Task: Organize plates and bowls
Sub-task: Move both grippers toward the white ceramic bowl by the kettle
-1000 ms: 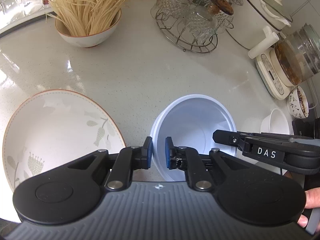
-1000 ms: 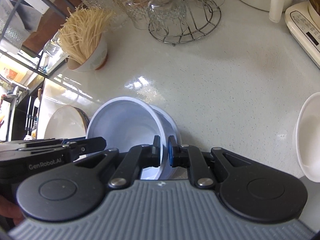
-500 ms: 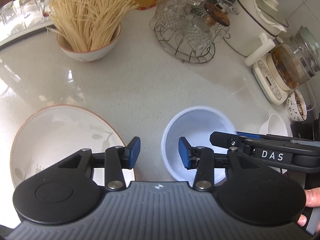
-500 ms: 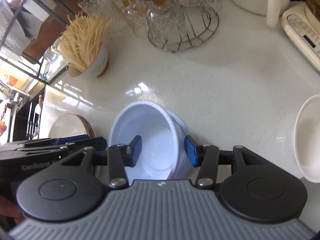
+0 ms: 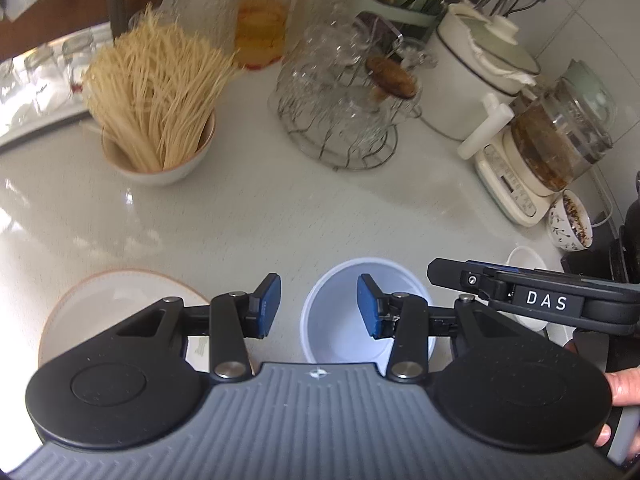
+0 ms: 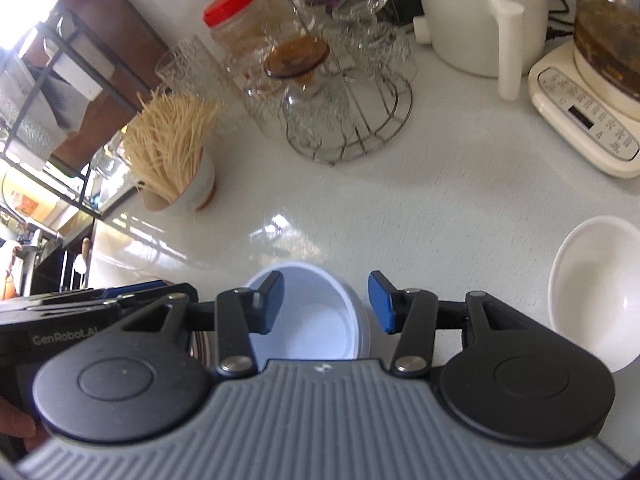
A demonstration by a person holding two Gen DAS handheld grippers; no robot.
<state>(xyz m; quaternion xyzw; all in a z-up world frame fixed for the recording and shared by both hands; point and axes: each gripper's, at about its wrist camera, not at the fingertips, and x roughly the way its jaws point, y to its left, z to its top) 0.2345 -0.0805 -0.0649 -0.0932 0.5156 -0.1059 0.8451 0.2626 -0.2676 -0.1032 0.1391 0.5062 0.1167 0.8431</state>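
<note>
One pale blue round plastic bowl (image 5: 362,312) stands upright on the white speckled countertop (image 5: 248,220), at the near centre of the scene; its interior is smooth, glossy and holds nothing. In the right wrist view its wall shows a second rim line, so it may be two nested bowls; this cannot be settled.

Two grippers are present. The left gripper (image 5: 319,306) hangs over the bowl's left rim with its blue pads spread, one pad outside the rim and one over the interior, neither touching. The right gripper (image 6: 326,302) hangs over the bowl's right rim, pads likewise spread and clear of the wall. The jaws of both have just been opening, with the rim between them but not pinched.

One white round plate with a brown rim (image 5: 120,300) lies just left of the bowl. One small white ceramic bowl (image 6: 592,296) sits to the right, holding nothing.

Farther off: one white bowl packed with dry noodles (image 5: 158,116) at far left, one wire rack of upturned glasses (image 5: 340,108) at far centre, one red-lidded jar (image 5: 262,16) behind, one white pot (image 5: 476,88) and one glass kettle on a cream base (image 5: 552,152) at far right, with one patterned cup (image 5: 570,226) beside the base.
</note>
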